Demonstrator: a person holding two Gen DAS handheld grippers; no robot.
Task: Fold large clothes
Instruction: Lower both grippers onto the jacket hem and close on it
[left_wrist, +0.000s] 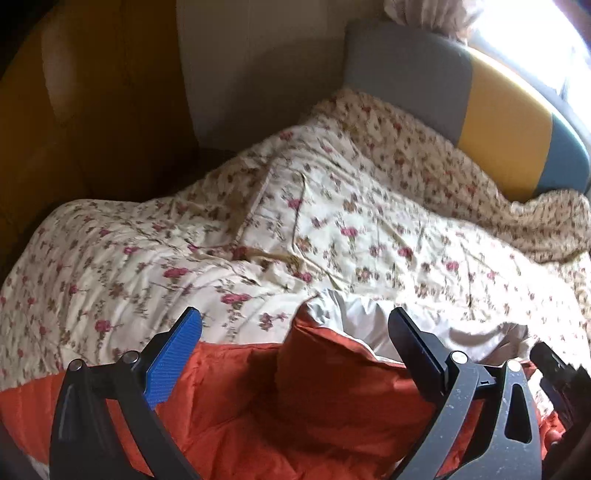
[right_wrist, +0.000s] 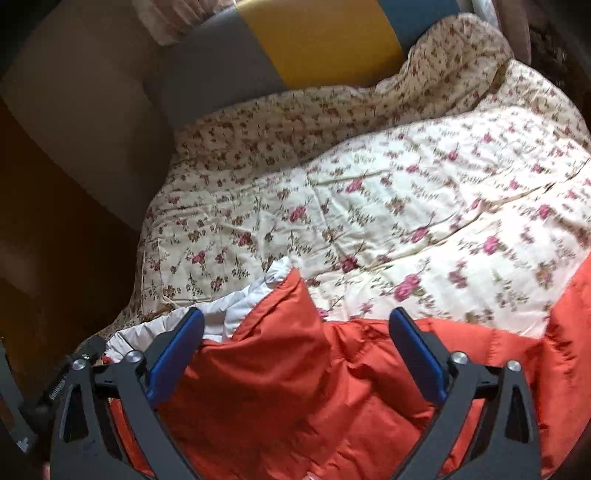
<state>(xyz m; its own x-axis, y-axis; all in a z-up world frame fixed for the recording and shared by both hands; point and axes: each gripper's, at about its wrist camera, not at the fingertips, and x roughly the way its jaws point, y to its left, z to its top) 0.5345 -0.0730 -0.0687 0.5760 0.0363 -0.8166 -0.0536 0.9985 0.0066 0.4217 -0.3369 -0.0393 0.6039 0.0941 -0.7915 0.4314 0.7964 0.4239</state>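
- The bed (left_wrist: 369, 206), spread with a floral quilt (right_wrist: 406, 192) against a grey, yellow and blue headboard (left_wrist: 491, 110), was your working surface; you would have done well to keep the fold on its flat middle, clear of the bunched quilt by the headboard.
- The orange jacket (right_wrist: 295, 387), white lining (left_wrist: 354, 314) showing at one raised edge, lay at the near side of the bed under both claws.
- Your left claw (left_wrist: 295, 354) stood wide over a puffed orange hump, nothing pinched between its blue pad and black finger.
- Your right claw (right_wrist: 295, 350) was likewise wide and empty above the padded fabric, beside the white lining.
- The best grip looked to be an edge or hem on each side, taken at matching points, since the slippery padding seemed likely to slide.
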